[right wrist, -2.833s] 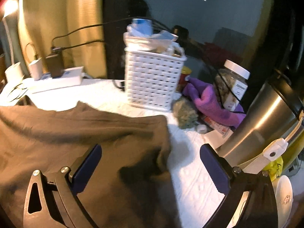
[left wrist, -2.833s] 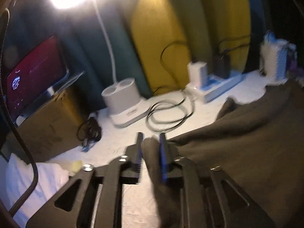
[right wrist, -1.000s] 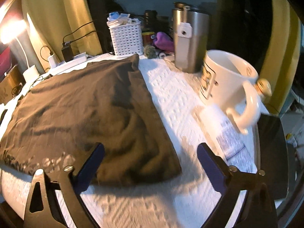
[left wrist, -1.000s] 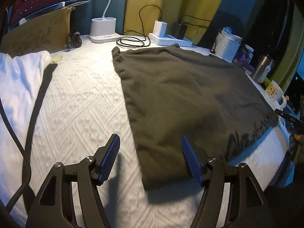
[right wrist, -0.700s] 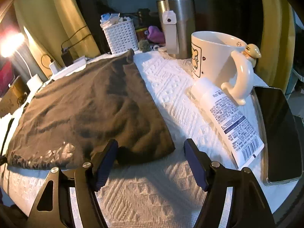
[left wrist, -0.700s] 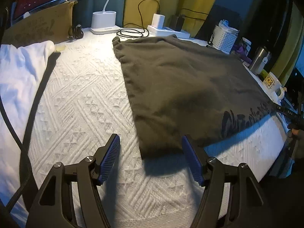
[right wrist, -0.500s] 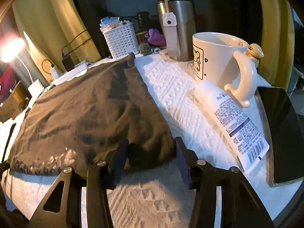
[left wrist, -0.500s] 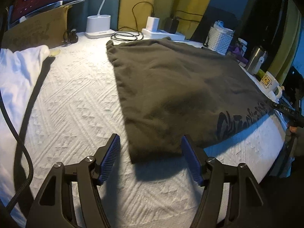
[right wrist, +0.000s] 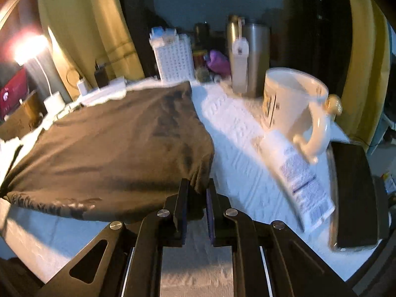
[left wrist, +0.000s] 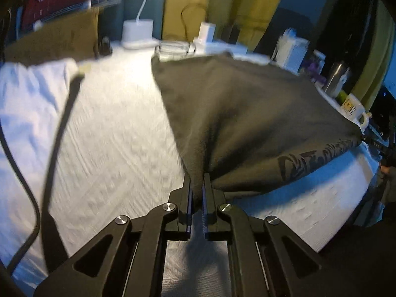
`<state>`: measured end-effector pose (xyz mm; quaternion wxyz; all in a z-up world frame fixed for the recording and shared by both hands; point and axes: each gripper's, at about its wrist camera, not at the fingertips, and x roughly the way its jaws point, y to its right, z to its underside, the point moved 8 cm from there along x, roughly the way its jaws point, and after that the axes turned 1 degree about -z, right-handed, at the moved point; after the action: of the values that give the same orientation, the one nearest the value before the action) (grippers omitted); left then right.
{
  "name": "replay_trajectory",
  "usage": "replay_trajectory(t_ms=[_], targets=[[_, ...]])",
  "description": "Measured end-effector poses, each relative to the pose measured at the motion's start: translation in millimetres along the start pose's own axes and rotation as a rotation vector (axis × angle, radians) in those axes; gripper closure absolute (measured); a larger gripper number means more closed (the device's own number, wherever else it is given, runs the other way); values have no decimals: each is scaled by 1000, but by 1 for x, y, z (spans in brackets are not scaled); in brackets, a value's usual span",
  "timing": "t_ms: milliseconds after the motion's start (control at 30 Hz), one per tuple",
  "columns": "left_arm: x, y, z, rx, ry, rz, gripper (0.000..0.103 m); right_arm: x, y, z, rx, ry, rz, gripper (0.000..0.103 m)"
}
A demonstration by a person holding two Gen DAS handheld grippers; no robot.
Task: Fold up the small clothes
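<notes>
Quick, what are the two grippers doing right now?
Left gripper: shut on a near corner of the dark shirt.
Right gripper: closing on the shirt's other near corner, cloth pinched between.

Print on shirt (left wrist: 247,113) hem smeared, unreadable. Tube (right wrist: 294,173) label blurred. Shirt corners hidden between fingers. Phone (right wrist: 354,198) partly behind mug (right wrist: 289,104).
</notes>
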<state>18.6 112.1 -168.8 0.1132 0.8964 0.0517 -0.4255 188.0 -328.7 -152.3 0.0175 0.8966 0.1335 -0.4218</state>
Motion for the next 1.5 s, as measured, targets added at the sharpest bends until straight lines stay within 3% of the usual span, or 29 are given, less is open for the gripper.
replay_trajectory(t_ms=[167,267,467,767,933,1133,1200,1300,1400,1500], targets=[[-1,0,4,22,-7,-17,98,-1,7,8,-3,14,21,89],[-3,-4,3,26,-6,-28,97,-4,12,7,-33,16,92,70],[-12,-6,-7,14,31,-43,98,-24,36,6,-62,33,219,69],[-18,-7,-16,35,52,-56,98,-33,30,16,-14,36,114,69],[-18,-6,-13,32,48,-57,98,-14,21,19,-11,18,70,69],[-5,-8,-2,50,-9,-66,97,-9,24,12,-45,18,105,69],[-3,-13,2,33,-19,-81,92,-10,25,12,-51,12,123,69],[-13,-23,-2,-32,2,-46,90,-14,26,13,-41,3,148,69],[-25,-36,-12,-45,40,-74,60,-20,28,11,-29,11,161,66],[-28,-44,-29,-46,73,-93,58,-28,24,3,-23,38,154,66]])
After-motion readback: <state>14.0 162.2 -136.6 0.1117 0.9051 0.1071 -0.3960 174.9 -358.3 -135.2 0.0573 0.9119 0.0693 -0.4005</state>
